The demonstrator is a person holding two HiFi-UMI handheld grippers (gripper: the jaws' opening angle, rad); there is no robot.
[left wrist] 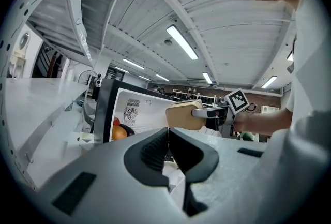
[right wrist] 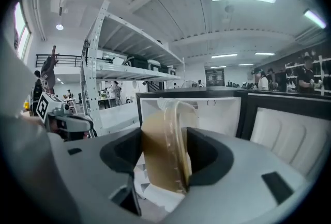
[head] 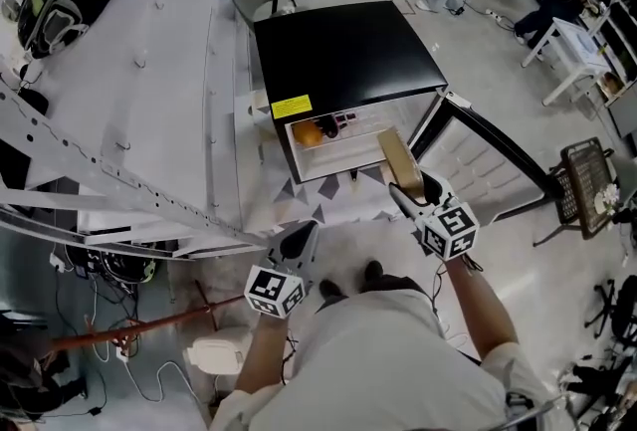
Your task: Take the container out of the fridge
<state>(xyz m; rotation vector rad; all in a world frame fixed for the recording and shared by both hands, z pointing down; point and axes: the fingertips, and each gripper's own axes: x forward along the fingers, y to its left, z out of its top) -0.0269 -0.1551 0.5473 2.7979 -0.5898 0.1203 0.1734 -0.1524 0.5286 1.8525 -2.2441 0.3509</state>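
Right gripper view, tool (right wrist: 165,141) clamping flat tan container (right wrist: 159,158), perhaps clear-lidded

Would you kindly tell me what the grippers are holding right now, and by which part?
The right gripper holds the tan container by its near end, jaws across base and clear lid. The left gripper is shut and empty.

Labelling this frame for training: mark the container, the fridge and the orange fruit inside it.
container (right wrist: 159,150), right gripper view, on its tan side wall.
fridge (head: 343,51), head view, on its black top panel.
orange fruit (head: 309,132), head view, on its visible upper surface.
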